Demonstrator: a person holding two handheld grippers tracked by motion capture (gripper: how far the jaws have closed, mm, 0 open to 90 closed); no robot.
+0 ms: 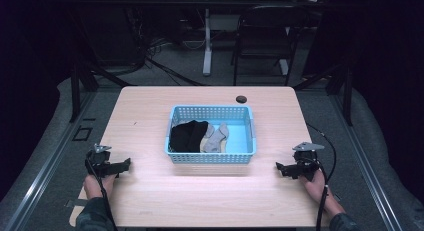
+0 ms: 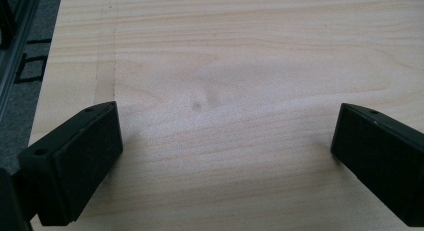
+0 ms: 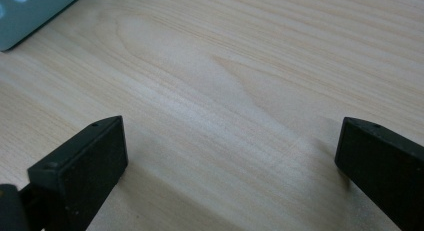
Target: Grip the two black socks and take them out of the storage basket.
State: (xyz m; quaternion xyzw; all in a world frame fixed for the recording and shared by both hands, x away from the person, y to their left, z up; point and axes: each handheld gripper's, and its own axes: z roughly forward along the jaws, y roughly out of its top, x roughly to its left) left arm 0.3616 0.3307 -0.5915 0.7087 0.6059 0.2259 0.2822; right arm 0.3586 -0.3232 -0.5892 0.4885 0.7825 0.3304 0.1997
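Two socks in basket; disc beyond.

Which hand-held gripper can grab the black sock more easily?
Probably the left hand-held gripper: the black fabric sock lies at the left end of the blue perforated plastic basket, on its side. Both stand open.
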